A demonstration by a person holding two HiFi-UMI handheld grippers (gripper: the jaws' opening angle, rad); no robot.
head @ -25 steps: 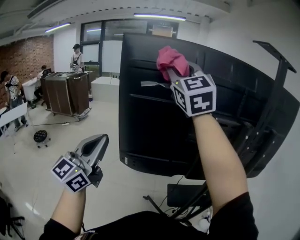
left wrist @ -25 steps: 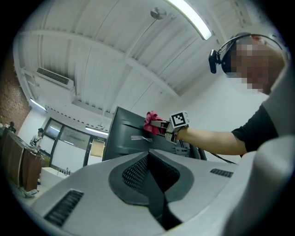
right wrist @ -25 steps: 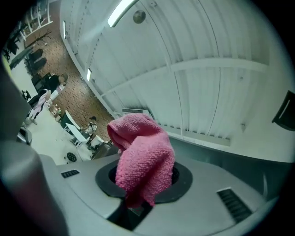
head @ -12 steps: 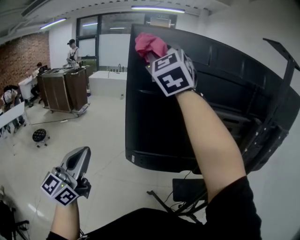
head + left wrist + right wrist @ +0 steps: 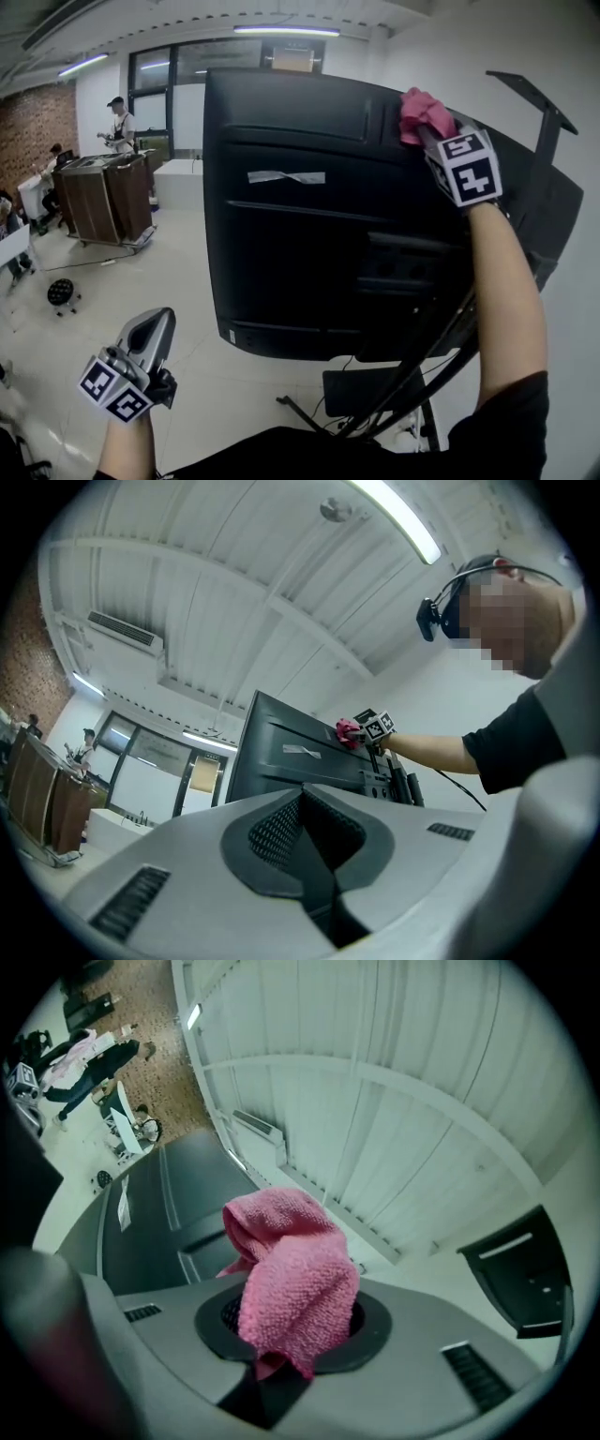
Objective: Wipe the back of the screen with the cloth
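Note:
The large black screen (image 5: 309,206) stands on a stand with its back toward me; a strip of tape (image 5: 286,176) sticks to its upper part. My right gripper (image 5: 429,127) is shut on a pink cloth (image 5: 422,111) and holds it against the screen's back near the top right edge. In the right gripper view the pink cloth (image 5: 291,1283) bulges out from between the jaws, with the screen's back (image 5: 141,1222) to the left. My left gripper (image 5: 150,333) hangs low at the left, away from the screen, shut and holding nothing; its view shows the screen (image 5: 291,761) and the cloth (image 5: 349,731) far off.
The black stand's legs and base (image 5: 375,394) spread over the pale floor under the screen. A brown cabinet on wheels (image 5: 103,202) and a person (image 5: 118,127) are at the far left. A round black stool (image 5: 61,292) is on the floor. A white wall is to the right.
My right gripper has carried the cloth along the top of the screen's back, from its left part to the right edge. The left gripper stayed low.

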